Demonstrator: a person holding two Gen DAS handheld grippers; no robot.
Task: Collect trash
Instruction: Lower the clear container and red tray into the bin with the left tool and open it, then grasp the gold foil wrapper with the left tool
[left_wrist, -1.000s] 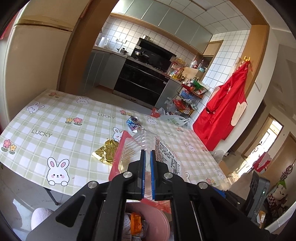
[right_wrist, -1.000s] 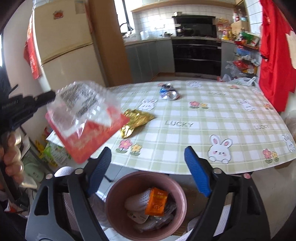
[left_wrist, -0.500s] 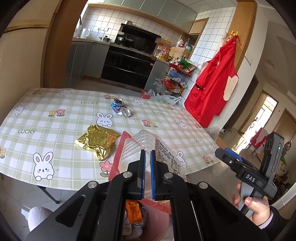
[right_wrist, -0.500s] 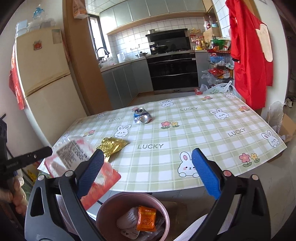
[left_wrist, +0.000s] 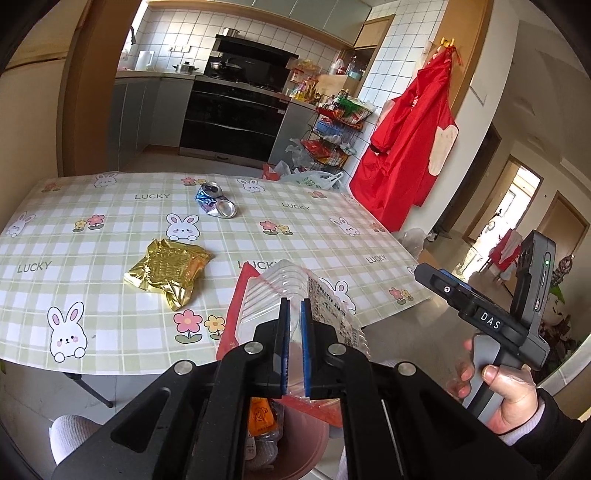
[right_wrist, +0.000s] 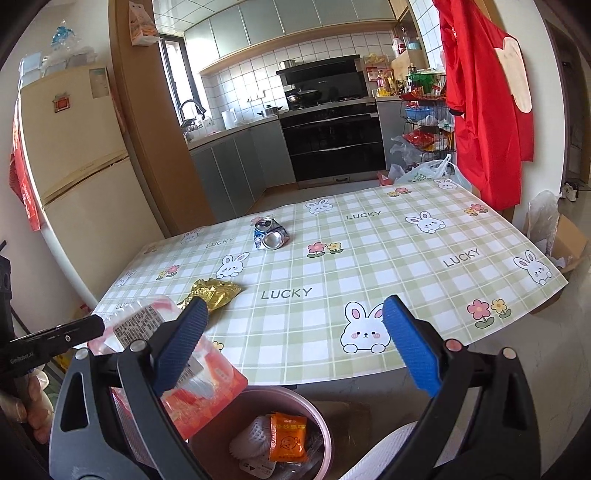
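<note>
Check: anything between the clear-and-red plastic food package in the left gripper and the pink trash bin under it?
Nothing visible. The left gripper is shut on the clear-and-red plastic food package, which hangs at the table edge above the round pink trash bin. The bin's mouth is open, with wrappers low inside. The open right gripper stands beside, not under.

Checked table (right_wrist: 424, 273) (bunny-print) bears gold wrapper (left_wrist: 168, 271), crushed can (left_wrist: 216, 202).

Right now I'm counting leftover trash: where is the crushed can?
In both wrist views the crushed can lies on the table's far side, beyond the gold wrapper.
</note>
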